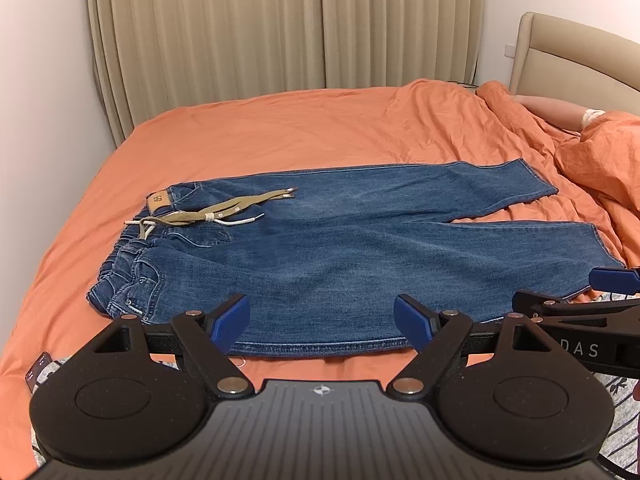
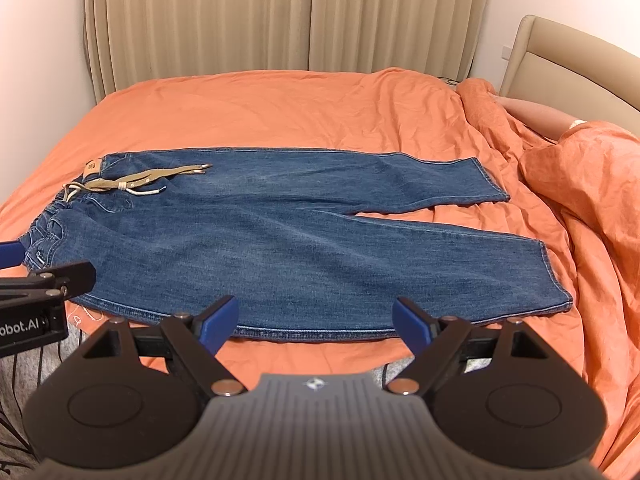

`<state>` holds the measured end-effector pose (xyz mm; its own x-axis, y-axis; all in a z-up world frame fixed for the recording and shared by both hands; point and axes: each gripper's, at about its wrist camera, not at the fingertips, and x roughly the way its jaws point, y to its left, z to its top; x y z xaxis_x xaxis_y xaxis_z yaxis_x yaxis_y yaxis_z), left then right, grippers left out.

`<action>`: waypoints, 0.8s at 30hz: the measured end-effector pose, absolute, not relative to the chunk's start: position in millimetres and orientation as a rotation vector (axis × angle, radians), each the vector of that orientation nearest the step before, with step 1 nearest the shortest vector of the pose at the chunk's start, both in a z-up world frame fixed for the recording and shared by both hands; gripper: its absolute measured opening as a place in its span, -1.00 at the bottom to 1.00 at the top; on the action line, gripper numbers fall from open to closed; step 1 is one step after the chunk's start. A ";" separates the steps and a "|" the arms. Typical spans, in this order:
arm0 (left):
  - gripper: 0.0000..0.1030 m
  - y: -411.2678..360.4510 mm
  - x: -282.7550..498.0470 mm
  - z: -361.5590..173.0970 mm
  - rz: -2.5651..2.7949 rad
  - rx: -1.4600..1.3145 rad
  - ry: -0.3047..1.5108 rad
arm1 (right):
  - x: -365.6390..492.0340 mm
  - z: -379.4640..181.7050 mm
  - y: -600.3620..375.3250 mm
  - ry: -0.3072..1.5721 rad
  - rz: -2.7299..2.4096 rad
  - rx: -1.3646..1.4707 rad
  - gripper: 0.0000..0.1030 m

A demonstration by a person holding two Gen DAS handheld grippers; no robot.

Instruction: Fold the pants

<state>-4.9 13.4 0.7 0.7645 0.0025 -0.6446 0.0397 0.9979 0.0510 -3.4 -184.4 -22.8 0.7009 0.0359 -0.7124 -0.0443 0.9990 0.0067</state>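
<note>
Blue jeans (image 1: pixel 340 256) lie spread flat on an orange bed, waistband to the left, both legs to the right; they also show in the right wrist view (image 2: pixel 280 248). A khaki drawstring (image 1: pixel 224 208) lies across the waist. My left gripper (image 1: pixel 322 322) is open and empty, just above the near seam below the hip. My right gripper (image 2: pixel 316 320) is open and empty, above the near leg's lower seam. The right gripper shows at the left wrist view's right edge (image 1: pixel 580 304), and the left gripper at the right wrist view's left edge (image 2: pixel 36 280).
The orange sheet (image 1: pixel 280 132) covers the bed. A crumpled orange duvet (image 2: pixel 580 184) is piled at the right, with a person's arm (image 2: pixel 536 114) lying by the beige headboard (image 2: pixel 568 64). Beige curtains (image 1: pixel 280 28) hang behind. A phone (image 1: pixel 38 368) lies at the near left edge.
</note>
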 end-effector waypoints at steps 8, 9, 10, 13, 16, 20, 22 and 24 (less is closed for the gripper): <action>0.85 8.7 -6.5 1.2 -0.020 0.069 0.699 | -4.2 -22.3 -185.2 0.799 0.043 -0.008 0.57; 0.85 8.7 -6.6 1.4 -0.019 0.070 0.698 | -4.5 -22.5 -185.5 0.799 0.043 -0.008 0.57; 0.85 8.7 -6.6 1.5 -0.019 0.069 0.698 | -5.0 -22.2 -185.1 0.799 0.043 -0.008 0.57; 0.85 8.3 -6.7 1.7 -0.019 0.069 0.698 | -4.4 -21.6 -185.4 0.798 0.047 -0.009 0.57; 0.85 8.1 -6.4 1.7 -0.018 0.071 0.698 | -3.0 -22.6 -186.9 0.805 0.051 -0.009 0.57; 0.85 7.6 -6.0 2.0 -0.018 0.071 0.698 | -2.0 -24.6 -184.2 0.812 0.058 -0.012 0.57; 0.85 7.7 -5.7 2.3 -0.017 0.071 0.696 | -2.0 -24.8 -183.2 0.813 0.060 -0.014 0.57; 0.85 8.2 -5.2 2.4 -0.018 0.071 0.693 | -2.2 -24.7 -183.1 0.808 0.060 -0.017 0.57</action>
